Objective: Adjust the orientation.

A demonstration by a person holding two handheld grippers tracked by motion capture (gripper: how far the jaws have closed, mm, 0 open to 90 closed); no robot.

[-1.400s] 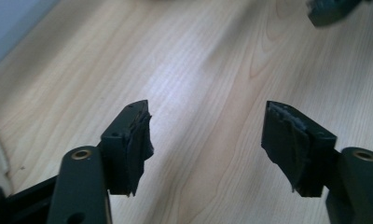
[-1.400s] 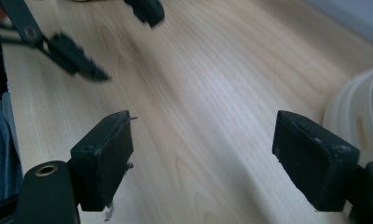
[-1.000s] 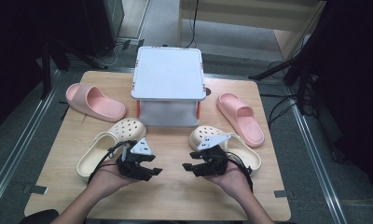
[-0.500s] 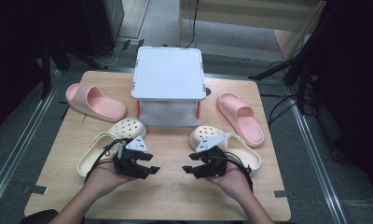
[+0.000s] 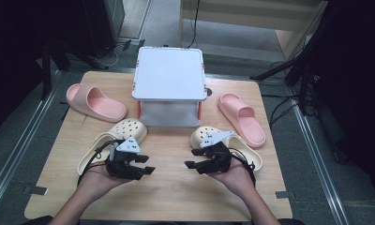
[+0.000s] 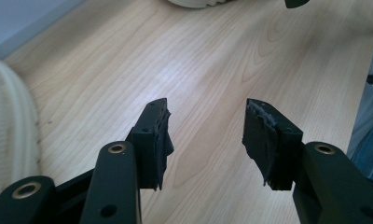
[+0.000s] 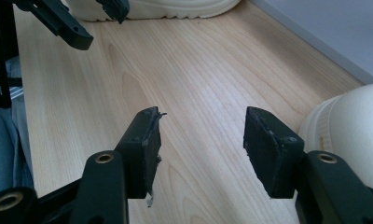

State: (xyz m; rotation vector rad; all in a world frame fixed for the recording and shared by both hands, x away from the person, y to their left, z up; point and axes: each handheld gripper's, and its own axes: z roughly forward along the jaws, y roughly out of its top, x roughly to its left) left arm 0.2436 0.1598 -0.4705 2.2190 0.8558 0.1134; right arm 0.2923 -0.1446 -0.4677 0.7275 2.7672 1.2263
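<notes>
My left gripper [image 5: 147, 165] hovers low over the wooden table [image 5: 171, 197], just right of a cream clog [image 5: 111, 140]. Its jaws are open and have just been closing a little, with nothing between them [image 6: 207, 109]. My right gripper [image 5: 191, 158] faces it from the right, open and empty [image 7: 201, 116], beside the second cream clog [image 5: 237, 145]. That clog's rounded toe [image 7: 352, 121] sits close to the right jaw. The left clog's side [image 6: 7, 121] lies left of the left jaw. Each gripper points toward the other across bare wood.
A white lidded box [image 5: 169, 82] stands at the table's back middle. One pink slide [image 5: 95, 103] lies to its left and another pink slide [image 5: 242, 117] to its right. Dark furniture and cables surround the table.
The left gripper's jaws stand a little narrower than before. Both hands have stayed almost where they were.
</notes>
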